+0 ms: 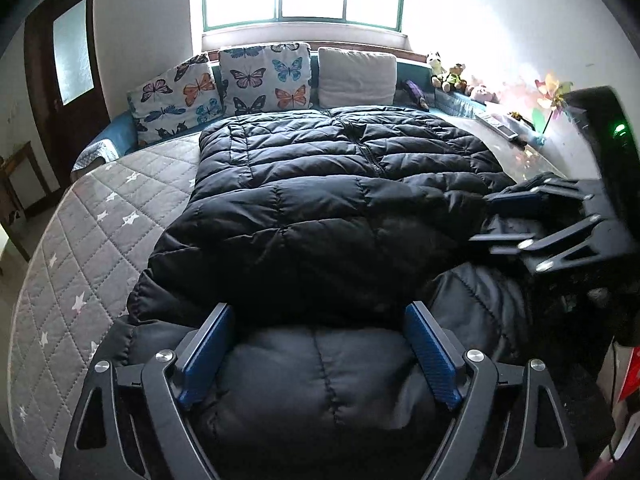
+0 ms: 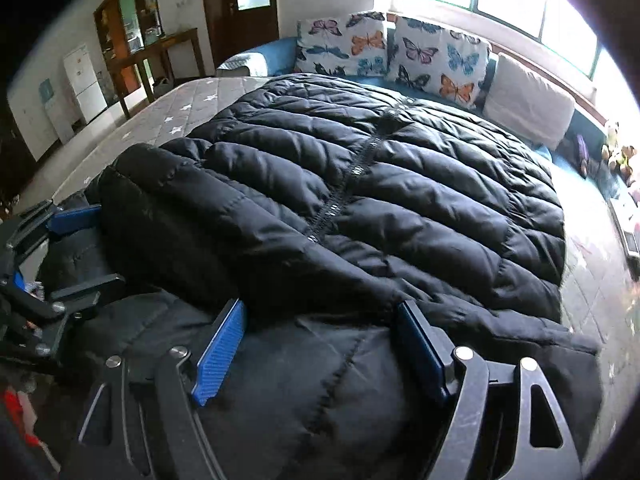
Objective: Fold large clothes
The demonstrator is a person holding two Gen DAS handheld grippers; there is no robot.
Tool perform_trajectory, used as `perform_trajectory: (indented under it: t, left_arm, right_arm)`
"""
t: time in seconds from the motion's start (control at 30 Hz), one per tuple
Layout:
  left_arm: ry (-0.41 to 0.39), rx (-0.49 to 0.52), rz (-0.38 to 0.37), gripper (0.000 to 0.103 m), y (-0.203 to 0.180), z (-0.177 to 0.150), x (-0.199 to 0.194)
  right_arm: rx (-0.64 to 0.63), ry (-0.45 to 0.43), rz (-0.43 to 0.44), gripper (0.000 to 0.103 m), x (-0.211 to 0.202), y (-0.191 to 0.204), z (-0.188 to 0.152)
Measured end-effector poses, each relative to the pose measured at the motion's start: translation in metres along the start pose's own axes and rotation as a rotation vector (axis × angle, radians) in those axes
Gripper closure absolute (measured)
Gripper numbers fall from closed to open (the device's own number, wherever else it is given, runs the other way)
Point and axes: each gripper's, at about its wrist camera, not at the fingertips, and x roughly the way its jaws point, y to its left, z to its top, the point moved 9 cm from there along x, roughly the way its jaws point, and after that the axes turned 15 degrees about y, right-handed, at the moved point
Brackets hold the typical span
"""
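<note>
Black puffer jacket (image 1: 320, 184) flat on bed (image 1: 100, 216); both jaws spread.

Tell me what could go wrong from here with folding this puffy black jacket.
Both tools are open over the near end of the black jacket, the left tool and right tool close together, so they might collide. The thick slippery padding may spring back. Dragging it rightward could disturb the pinwheel beside the bed.

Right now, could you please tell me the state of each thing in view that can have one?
Black puffer jacket: spread on the mattress, zipped, near end folded over.
Left claw: open, astride the jacket's near edge.
Right claw: open, over the jacket.
Door: shut.
</note>
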Motion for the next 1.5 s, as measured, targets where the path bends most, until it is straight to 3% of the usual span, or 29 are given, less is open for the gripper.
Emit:
perform_trajectory:
  t: [0.17, 0.4, 0.5, 0.63, 0.7, 1.03, 1.17, 1.37, 1.43, 1.5]
  left_arm:
    - [0.009, -0.017, -0.069, 0.012, 0.003, 0.005, -0.017]
    - [-0.080, 0.020, -0.099, 0.012, -0.002, 0.033, -0.058]
    - [-0.054, 0.006, -0.107, 0.012, 0.006, 0.045, -0.048]
    - [0.039, -0.053, -0.174, 0.016, 0.018, 0.046, -0.016]
    - [0.047, -0.052, -0.193, 0.016, 0.022, 0.043, -0.006]
    - [0.082, 0.012, -0.120, 0.012, 0.011, 0.039, 0.022]
    - [0.085, 0.036, -0.076, 0.011, 0.010, 0.037, 0.013]
    - [0.046, 0.089, -0.045, 0.011, 0.001, 0.031, -0.022]
    - [0.023, 0.106, -0.027, 0.011, -0.003, 0.027, -0.036]
    - [0.001, 0.113, -0.029, 0.011, -0.004, 0.021, -0.050]
  right_arm:
    - [-0.010, -0.030, -0.057, 0.020, -0.026, -0.020, -0.029]
    - [0.003, -0.005, -0.095, 0.020, -0.034, -0.046, -0.060]
    - [0.007, 0.007, -0.066, 0.020, -0.025, -0.049, -0.063]
    - [-0.005, 0.024, -0.041, 0.020, -0.017, -0.052, -0.064]
    - [-0.013, 0.025, -0.023, 0.020, -0.013, -0.053, -0.065]
    - [-0.003, 0.012, -0.002, 0.020, -0.002, -0.055, -0.066]
    - [-0.007, 0.033, -0.046, 0.020, -0.018, -0.052, -0.062]
    - [-0.029, -0.087, -0.076, 0.020, -0.063, -0.044, -0.046]
    - [-0.031, -0.055, -0.087, 0.020, -0.048, -0.045, -0.047]
    - [-0.025, 0.043, -0.099, 0.020, -0.013, -0.052, -0.057]
